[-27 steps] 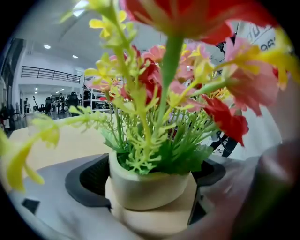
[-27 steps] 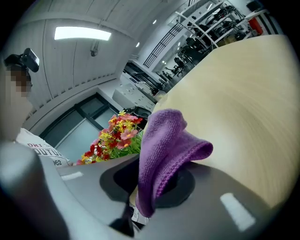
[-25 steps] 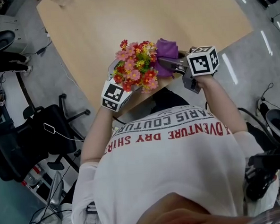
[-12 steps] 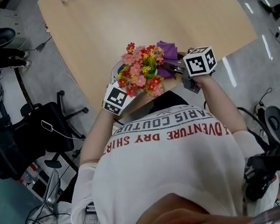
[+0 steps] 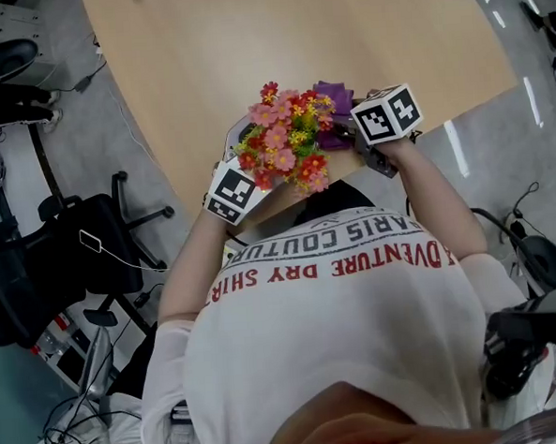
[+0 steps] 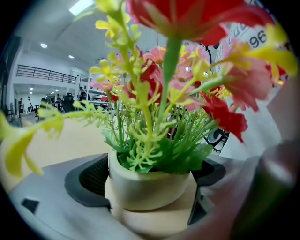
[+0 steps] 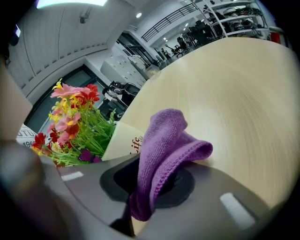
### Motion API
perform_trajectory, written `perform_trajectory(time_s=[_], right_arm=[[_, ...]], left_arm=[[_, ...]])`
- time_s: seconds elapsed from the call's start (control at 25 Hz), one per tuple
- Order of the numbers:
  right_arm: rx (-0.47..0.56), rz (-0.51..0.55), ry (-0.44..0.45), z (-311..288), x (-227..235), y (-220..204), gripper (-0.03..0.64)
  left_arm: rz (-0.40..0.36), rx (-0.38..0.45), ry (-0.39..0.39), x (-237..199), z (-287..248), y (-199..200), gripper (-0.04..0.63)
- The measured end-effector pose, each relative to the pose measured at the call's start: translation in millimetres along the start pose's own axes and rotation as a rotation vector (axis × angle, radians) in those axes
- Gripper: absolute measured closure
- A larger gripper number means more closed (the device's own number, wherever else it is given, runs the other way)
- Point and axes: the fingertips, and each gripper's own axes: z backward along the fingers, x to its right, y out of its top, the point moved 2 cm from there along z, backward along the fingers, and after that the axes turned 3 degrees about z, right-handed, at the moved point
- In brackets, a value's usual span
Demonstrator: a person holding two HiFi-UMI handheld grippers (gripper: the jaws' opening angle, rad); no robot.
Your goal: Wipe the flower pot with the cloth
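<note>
A cream flower pot point(image 6: 149, 186) full of red, pink and yellow artificial flowers point(image 5: 288, 139) sits between the jaws of my left gripper point(image 6: 147, 190), which is shut on it. In the head view the pot is hidden under the bouquet, held over the table's near edge. My right gripper point(image 7: 150, 187) is shut on a purple cloth point(image 7: 165, 154) that folds up out of its jaws. The cloth point(image 5: 336, 105) sits just right of the flowers, and in the right gripper view the pot's cream side point(image 7: 123, 139) lies close behind it.
The light wooden table point(image 5: 276, 38) stretches away beyond the pot. A black office chair point(image 5: 69, 267) and cables stand on the grey floor to the left. More equipment lies on the floor at the right point(image 5: 533, 248).
Both grippers, with the pot and the cloth, have moved a little up and to the right in the head view. The right gripper's marker cube has closed in toward the flowers.
</note>
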Motion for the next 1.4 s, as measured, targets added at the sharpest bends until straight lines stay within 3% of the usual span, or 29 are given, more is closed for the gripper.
perform_trajectory(time_s=[0.16, 0.28, 0.48, 0.68, 1.04, 1.24, 1.4], right_arm=[[0.033, -0.023, -0.009, 1.0, 2.7, -1.4, 0.575], [0.105, -0.041, -0.04, 8.8, 4.9, -3.7, 0.575], [0.266, -0.102, -0.091, 38.2, 1.5, -13.8, 0.575], [0.366, -0.142, -0.146, 67.8, -4.9, -38.4, 0.575], [0.414, -0.177, -0.16, 87.4, -34.5, -90.0, 0.575], [0.428, -0.177, -0.177, 96.5, -50.7, -107.3, 0.575], [0.444, -0.177, -0.185, 100.3, -57.2, -113.2, 0.575]], left_arm=[[0.021, -0.009, 0.02, -1.6, -0.6, -3.9, 0.049], [0.049, 0.002, 0.079, -3.5, 3.8, -8.9, 0.049], [0.154, 0.051, 0.243, 0.2, 25.0, -12.5, 0.048], [0.196, 0.053, 0.422, 15.5, 31.4, -21.1, 0.048], [0.235, 0.013, 0.657, 29.7, 12.1, -32.0, 0.048], [0.337, 0.014, 0.713, 22.7, 6.3, -32.1, 0.049], [0.303, -0.017, 0.743, 17.9, 5.0, -35.2, 0.051]])
